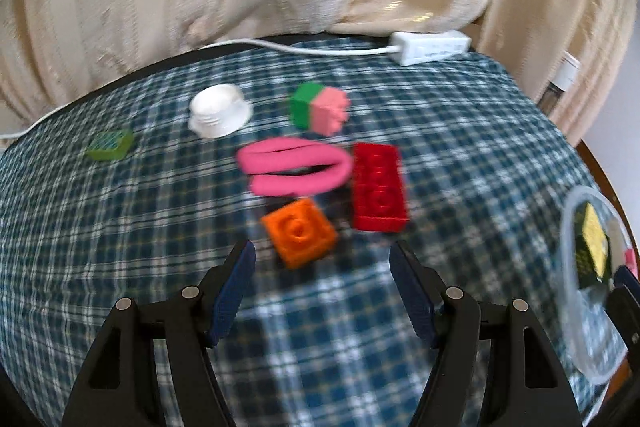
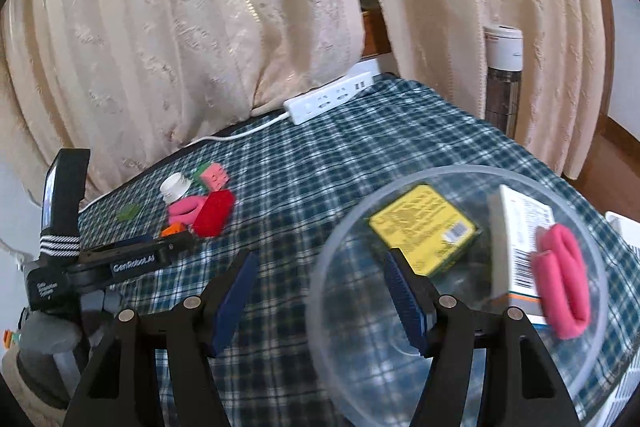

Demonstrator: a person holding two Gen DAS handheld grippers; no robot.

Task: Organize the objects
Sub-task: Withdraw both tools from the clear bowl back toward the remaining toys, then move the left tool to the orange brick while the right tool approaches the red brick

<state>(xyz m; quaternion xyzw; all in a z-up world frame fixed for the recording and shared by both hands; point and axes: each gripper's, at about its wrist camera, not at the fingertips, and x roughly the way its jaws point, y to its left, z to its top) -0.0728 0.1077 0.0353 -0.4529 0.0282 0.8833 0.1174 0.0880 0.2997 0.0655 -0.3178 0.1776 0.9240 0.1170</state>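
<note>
Left gripper (image 1: 322, 259): jaws spread wide, holding nothing, just short of the orange brick (image 1: 298, 231) on the plaid tablecloth (image 1: 460, 155). Right gripper (image 2: 318, 267): jaws spread wide, empty, straddling the clear bowl (image 2: 340, 227) rim without gripping.

Bare cloth (image 1: 320, 327) up front, orange block (image 1: 298, 231) beyond

Pretty bright, soft daylight, seems to glow through the cream curtains (image 2: 180, 39) at the back. Left wrist view is smeared with motion blur, so the orange brick (image 1: 299, 231) and red brick (image 1: 378, 187) look mushy. Right wrist view is sharper, with faint glare on the clear bowl (image 2: 340, 227). Heavy fisheye bending and black vignette at the corners.
</note>
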